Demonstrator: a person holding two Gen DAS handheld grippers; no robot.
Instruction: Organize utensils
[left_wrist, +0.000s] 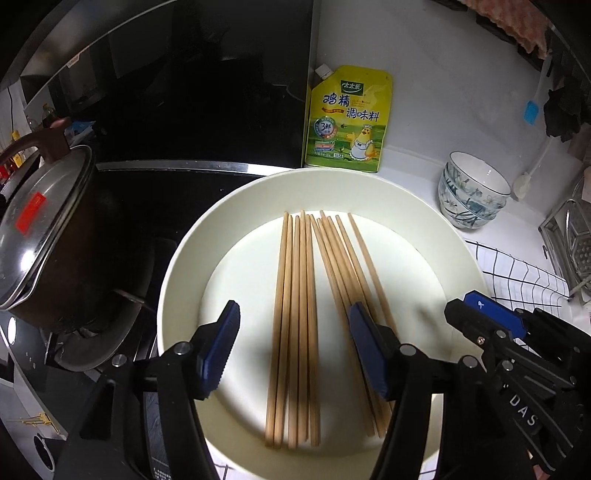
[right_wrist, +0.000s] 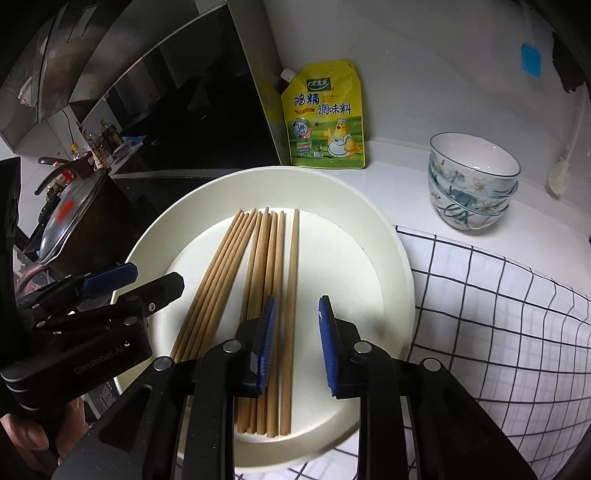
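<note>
The near ends of the wooden chopsticks (left_wrist: 295, 332) run under the black linkages of both tools, so their tips on that side are hidden, and the plate (left_wrist: 177, 280) is cut off at the bottom edge of both views. The chopsticks are slim, pale and straight-grained, lying flat on the round cream plate in two loose bundles that fan slightly apart toward the far rim. The left gripper (left_wrist: 293, 350) hangs over the plate with its ribbed blue pads spread wide, one bundle showing between them and nothing clasped. The right gripper (right_wrist: 297, 345) is also parted, its pads straddling the rightmost single chopstick (right_wrist: 291, 295); whether the left pad touches the neighbouring sticks is hard to say, as it covers them. Behind the plate a glossy yellow seasoning pouch (left_wrist: 347, 118) with a spout leans against the white wall. To the right stand stacked porcelain bowls (right_wrist: 472, 184) painted with blue-green flowers, and a white cloth (right_wrist: 498, 314) with a thin dark grid lies rumpled beside the plate. On the left a dark pot (left_wrist: 48, 236) with a glass lid sits on the black cooktop, partly lost in shadow.
</note>
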